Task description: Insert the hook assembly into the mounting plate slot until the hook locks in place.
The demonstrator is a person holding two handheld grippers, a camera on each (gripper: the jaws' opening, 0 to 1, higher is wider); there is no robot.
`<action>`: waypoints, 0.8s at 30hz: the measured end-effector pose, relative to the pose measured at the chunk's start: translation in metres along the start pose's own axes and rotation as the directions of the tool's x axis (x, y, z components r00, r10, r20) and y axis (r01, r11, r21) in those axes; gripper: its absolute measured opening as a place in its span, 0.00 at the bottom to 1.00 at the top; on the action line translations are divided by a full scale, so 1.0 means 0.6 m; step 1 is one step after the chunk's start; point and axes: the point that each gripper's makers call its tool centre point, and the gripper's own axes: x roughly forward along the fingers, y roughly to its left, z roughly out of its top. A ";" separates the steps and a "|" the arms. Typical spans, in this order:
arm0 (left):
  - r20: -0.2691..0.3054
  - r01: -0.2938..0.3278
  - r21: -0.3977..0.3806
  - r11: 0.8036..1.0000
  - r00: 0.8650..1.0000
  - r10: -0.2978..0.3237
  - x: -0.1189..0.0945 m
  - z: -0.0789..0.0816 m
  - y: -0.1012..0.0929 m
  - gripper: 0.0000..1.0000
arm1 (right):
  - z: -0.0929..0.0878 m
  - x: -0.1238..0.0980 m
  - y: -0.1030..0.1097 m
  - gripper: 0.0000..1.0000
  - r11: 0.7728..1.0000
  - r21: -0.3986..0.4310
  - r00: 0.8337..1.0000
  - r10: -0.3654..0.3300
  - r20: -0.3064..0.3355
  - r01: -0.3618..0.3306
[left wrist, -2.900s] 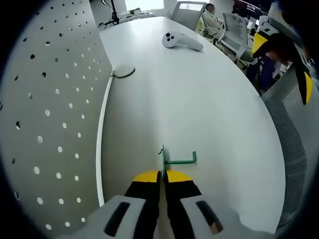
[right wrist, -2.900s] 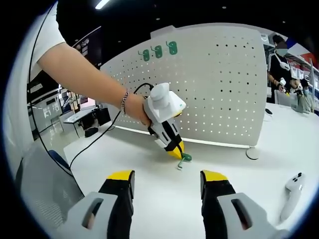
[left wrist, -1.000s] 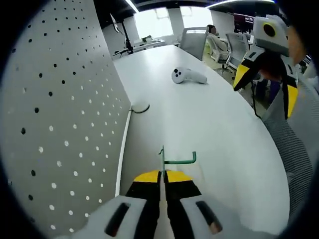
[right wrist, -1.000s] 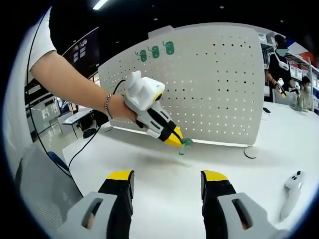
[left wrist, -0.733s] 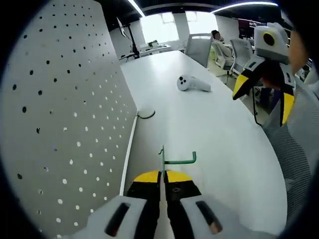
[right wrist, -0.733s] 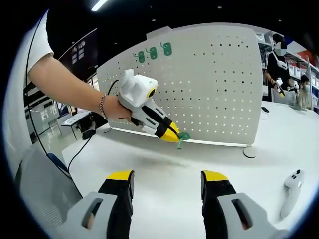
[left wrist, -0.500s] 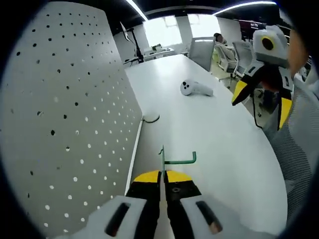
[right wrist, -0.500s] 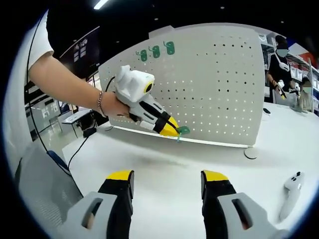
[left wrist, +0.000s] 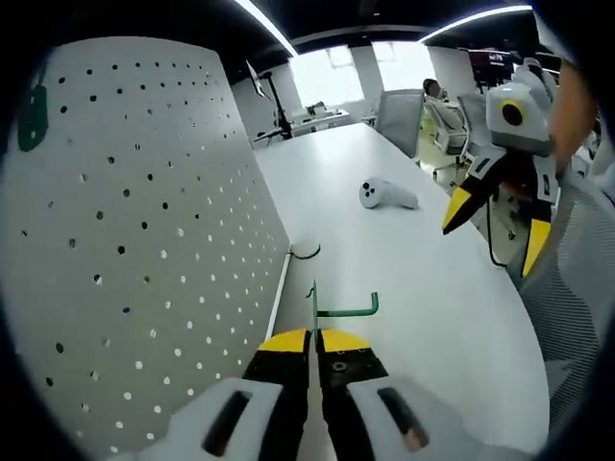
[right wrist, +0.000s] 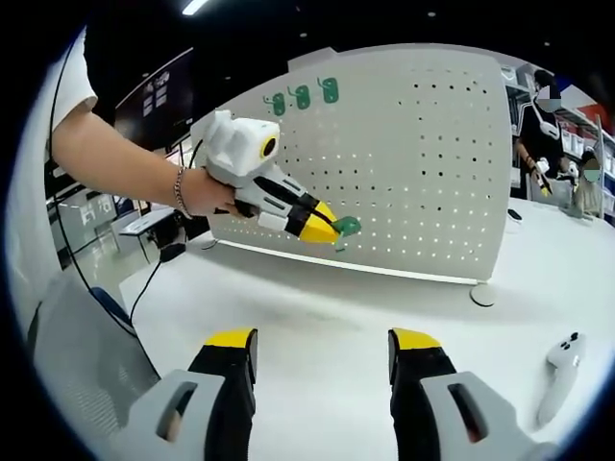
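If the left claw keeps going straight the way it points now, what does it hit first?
Probably nothing soon. The left claw, shut on the green hook, points along the pegboard rather than into it, above bare table. Depth is unclear, so the pegboard's nearness is uncertain.

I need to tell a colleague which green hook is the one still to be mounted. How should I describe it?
Start at the white pegboard standing on the table. Three green hooks already hang near its top edge. The one you want is the hook lower down, in front of the board, shut in the yellow tips of the left gripper; it alone is not on the board.
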 end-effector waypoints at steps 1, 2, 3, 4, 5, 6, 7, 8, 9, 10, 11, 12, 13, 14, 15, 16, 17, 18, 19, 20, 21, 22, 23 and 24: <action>0.001 0.000 -0.002 1.000 1.000 0.000 -0.002 0.000 -0.002 0.02 | -0.001 0.000 0.000 0.53 1.000 -0.002 1.000 0.000 -0.001 0.000; 0.003 -0.002 0.001 1.000 1.000 0.002 -0.005 0.001 -0.004 0.02 | -0.001 0.000 0.000 0.53 1.000 -0.003 1.000 0.000 -0.002 0.000; 0.006 -0.004 0.006 1.000 1.000 0.004 -0.007 0.002 -0.005 0.02 | -0.002 -0.001 0.000 0.53 1.000 -0.001 1.000 0.000 -0.003 0.000; 0.009 -0.006 0.005 1.000 1.000 0.006 -0.010 0.003 -0.006 0.02 | -0.001 -0.001 0.000 0.53 1.000 0.000 1.000 0.000 -0.002 0.000; 0.011 -0.009 0.002 1.000 1.000 0.009 -0.012 0.004 -0.005 0.02 | -0.001 -0.001 -0.001 0.53 1.000 -0.001 1.000 -0.001 -0.001 0.001; 0.016 -0.015 -0.002 1.000 1.000 0.015 -0.017 0.005 -0.005 0.02 | -0.001 -0.001 -0.001 0.53 1.000 -0.003 1.000 -0.001 -0.002 0.001; 0.020 -0.018 -0.005 1.000 1.000 0.018 -0.020 0.006 -0.005 0.02 | -0.002 -0.001 0.000 0.53 1.000 -0.004 1.000 0.000 -0.002 0.000; 0.026 -0.022 -0.008 1.000 0.999 0.022 -0.025 0.008 -0.005 0.02 | -0.002 -0.001 0.000 0.53 1.000 -0.008 1.000 0.001 -0.003 -0.001; 0.026 -0.029 -0.006 1.000 0.999 0.029 -0.028 0.009 -0.005 0.02 | -0.002 -0.001 0.001 0.53 1.000 -0.012 1.000 0.001 -0.004 -0.001; 0.031 -0.043 0.001 0.999 0.999 0.043 -0.031 0.010 -0.001 0.02 | -0.004 0.000 0.001 0.53 1.000 -0.018 1.000 0.003 -0.009 -0.003; 0.039 -0.048 -0.004 0.999 0.998 0.048 -0.036 0.012 0.001 0.02 | -0.004 0.000 0.001 0.53 1.000 -0.019 1.000 0.003 -0.010 -0.003; 0.040 -0.050 -0.010 0.999 0.998 0.051 -0.038 0.012 0.003 0.02 | -0.004 0.001 0.001 0.53 1.000 -0.018 1.000 0.005 -0.011 -0.005; 0.040 -0.063 -0.016 0.998 0.997 0.063 -0.042 0.013 0.007 0.02 | -0.004 0.001 0.001 0.53 1.000 -0.019 1.000 0.005 -0.010 -0.005; 0.045 -0.070 -0.018 0.997 0.996 0.071 -0.045 0.015 0.009 0.02 | -0.005 0.001 0.001 0.53 1.000 -0.024 1.000 0.005 -0.012 -0.005; 0.059 -0.076 -0.025 0.997 0.995 0.077 -0.050 0.020 0.010 0.02 | -0.005 0.001 0.002 0.53 1.000 -0.025 1.000 0.006 -0.013 -0.007; 0.061 -0.081 -0.029 0.996 0.995 0.082 -0.053 0.022 0.010 0.02 | -0.005 0.002 0.002 0.54 1.000 -0.028 1.000 0.006 -0.015 -0.007; 0.065 -0.087 -0.026 0.996 0.994 0.089 -0.056 0.024 0.011 0.02 | -0.005 0.002 0.002 0.54 1.000 -0.029 1.000 0.006 -0.016 -0.006; 0.070 -0.093 -0.025 0.995 0.993 0.095 -0.059 0.026 0.011 0.02 | -0.005 0.002 0.003 0.54 1.000 -0.030 1.000 0.007 -0.016 -0.008; 0.075 -0.096 -0.033 0.995 0.992 0.098 -0.062 0.028 0.010 0.02 | -0.005 0.002 0.003 0.54 0.999 -0.031 1.000 0.007 -0.017 -0.008; 0.081 -0.100 -0.034 0.994 0.991 0.102 -0.064 0.029 0.010 0.02 | -0.005 0.002 0.003 0.54 0.999 -0.033 1.000 0.008 -0.019 -0.008; 0.091 -0.105 -0.035 0.994 0.990 0.107 -0.068 0.032 0.009 0.02 | -0.006 0.002 0.003 0.54 0.999 -0.034 1.000 0.008 -0.020 -0.009; 0.093 -0.109 -0.040 0.993 0.989 0.112 -0.070 0.033 0.009 0.02 | -0.006 0.002 0.003 0.54 0.999 -0.035 1.000 0.008 -0.021 -0.009; 0.099 -0.116 -0.044 0.992 0.988 0.120 -0.074 0.035 0.009 0.02 | -0.006 0.003 0.003 0.54 0.999 -0.036 1.000 0.008 -0.022 -0.009; 0.105 -0.122 -0.047 0.991 0.986 0.126 -0.077 0.036 0.009 0.02 | -0.007 0.003 0.003 0.54 0.999 -0.037 1.000 0.008 -0.022 -0.009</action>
